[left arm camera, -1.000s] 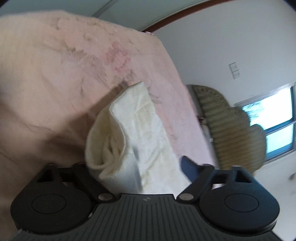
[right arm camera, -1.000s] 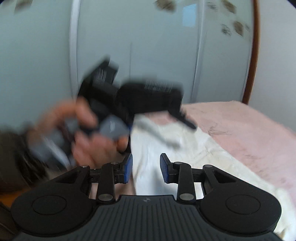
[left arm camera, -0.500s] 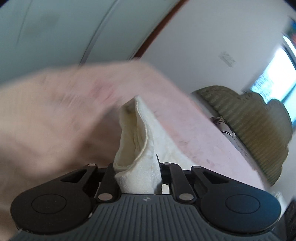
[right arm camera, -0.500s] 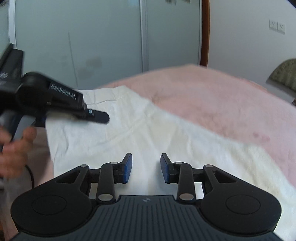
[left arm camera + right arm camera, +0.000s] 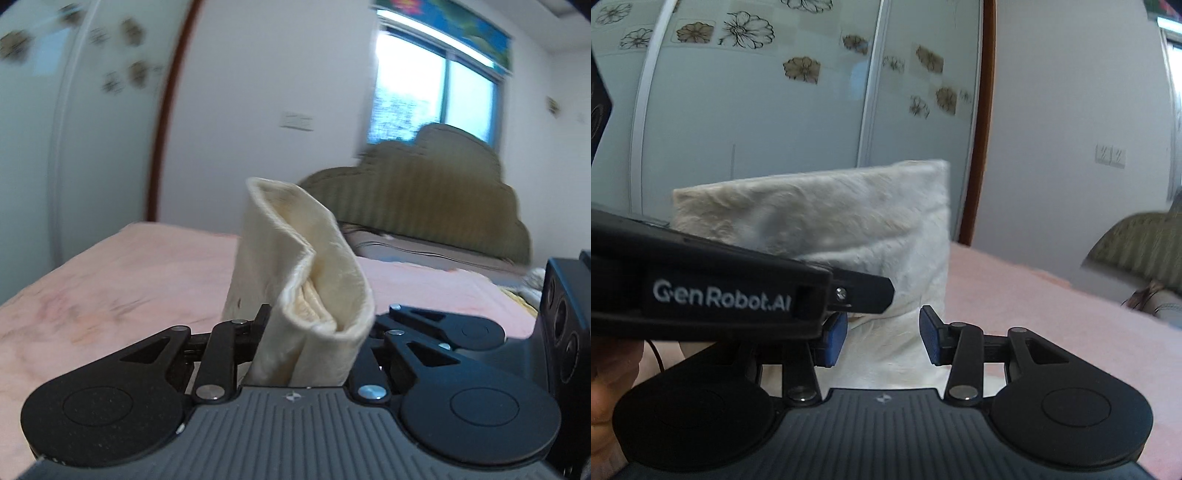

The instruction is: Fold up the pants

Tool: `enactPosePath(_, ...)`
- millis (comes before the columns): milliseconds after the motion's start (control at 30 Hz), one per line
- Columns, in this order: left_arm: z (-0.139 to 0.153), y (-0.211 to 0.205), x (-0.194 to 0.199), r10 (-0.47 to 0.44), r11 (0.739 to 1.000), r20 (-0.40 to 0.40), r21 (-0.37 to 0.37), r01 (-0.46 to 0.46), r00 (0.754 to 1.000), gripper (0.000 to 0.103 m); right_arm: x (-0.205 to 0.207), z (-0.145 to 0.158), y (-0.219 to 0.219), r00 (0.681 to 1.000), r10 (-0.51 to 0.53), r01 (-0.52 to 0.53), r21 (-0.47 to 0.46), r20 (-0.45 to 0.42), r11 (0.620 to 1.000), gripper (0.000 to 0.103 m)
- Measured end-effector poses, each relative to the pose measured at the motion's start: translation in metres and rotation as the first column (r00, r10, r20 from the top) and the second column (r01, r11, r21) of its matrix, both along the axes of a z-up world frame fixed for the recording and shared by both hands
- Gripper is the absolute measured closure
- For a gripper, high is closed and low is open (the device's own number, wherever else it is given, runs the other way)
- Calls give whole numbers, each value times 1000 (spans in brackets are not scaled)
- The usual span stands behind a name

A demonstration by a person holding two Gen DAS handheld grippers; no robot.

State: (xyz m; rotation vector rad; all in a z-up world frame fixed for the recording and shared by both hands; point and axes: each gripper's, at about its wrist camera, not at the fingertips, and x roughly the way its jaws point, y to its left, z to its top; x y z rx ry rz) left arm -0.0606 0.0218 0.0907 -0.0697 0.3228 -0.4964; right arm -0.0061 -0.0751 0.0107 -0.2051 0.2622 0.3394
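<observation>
Our left tool is clenched on the folded pants, long axis pointing to 12 o'clock above the bed; our right tool stands released.

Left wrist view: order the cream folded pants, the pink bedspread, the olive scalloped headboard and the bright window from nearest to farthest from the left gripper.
1. Cream folded pants: clamped in the left gripper, centre.
2. Pink bedspread: below and beyond the pants, left.
3. Olive scalloped headboard: at the bed's far end, right.
4. Bright window: behind the headboard, upper right.
</observation>
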Motion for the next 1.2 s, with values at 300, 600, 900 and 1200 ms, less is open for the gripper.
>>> enactPosePath(300, -7, -109, -27, -244, 969, 69, 63, 240, 967, 77, -48, -13, -96, 993, -107, 99, 138, 50, 986, 60)
enactPosePath(600, -50, -183, -17, -349, 934, -34, 69, 351, 936, 72, -85, -20, -171, 984, -174, 177, 120, -35, 977, 60)
enactPosePath(900, -87, -213, -7, -405, 907, -169, 50, 418, 899, 66, -80, -49, -201, 961, -211, 229, 84, -176, 970, 59)
enactPosePath(1200, -99, -202, 4, -511, 845, -351, -38, 534, 784, 46, -126, -48, -221, 837, -448, 482, 38, -316, 875, 46)
